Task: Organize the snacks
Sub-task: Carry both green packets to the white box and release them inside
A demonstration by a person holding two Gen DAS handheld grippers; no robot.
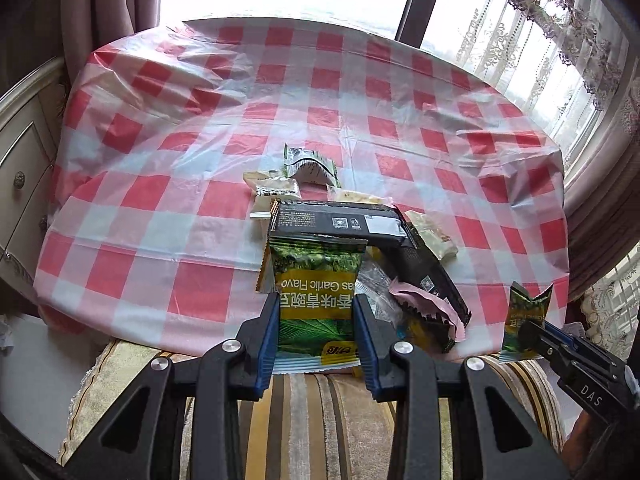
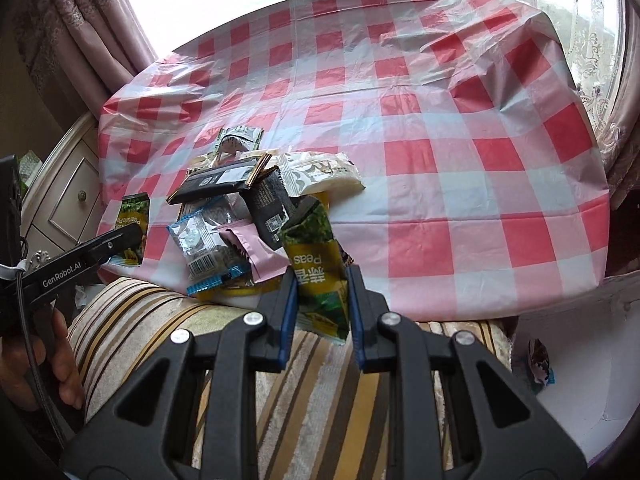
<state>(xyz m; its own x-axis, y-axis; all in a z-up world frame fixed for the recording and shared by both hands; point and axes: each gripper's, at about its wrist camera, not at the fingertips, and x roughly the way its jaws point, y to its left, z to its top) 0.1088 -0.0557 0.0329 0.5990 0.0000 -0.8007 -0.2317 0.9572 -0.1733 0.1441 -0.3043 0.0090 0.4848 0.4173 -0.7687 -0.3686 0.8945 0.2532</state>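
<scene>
My left gripper [image 1: 316, 320] is shut on a green garlic pea packet [image 1: 316, 280], held upright above the table's near edge. My right gripper [image 2: 322, 300] is shut on a second green pea packet [image 2: 316, 256], tilted, near the same edge. Each gripper shows in the other view: the right one [image 1: 536, 336] with its packet [image 1: 524, 316] at the lower right, the left one [image 2: 116, 244] with its packet [image 2: 134, 220] at the left. A pile of snacks [image 2: 240, 200] lies on the table: a black packet [image 1: 344, 220], a pink wrapper [image 2: 250, 248], a blue-edged clear packet [image 2: 200, 248] and white packets [image 2: 320, 172].
The table wears a red and white checked plastic cloth [image 1: 360, 92]. A striped cushioned chair back [image 2: 320, 380] lies under both grippers. A white cabinet with drawers [image 1: 20, 168] stands at the left. Curtains and a window are behind. A small wrapper [image 2: 540, 364] lies on the floor at the right.
</scene>
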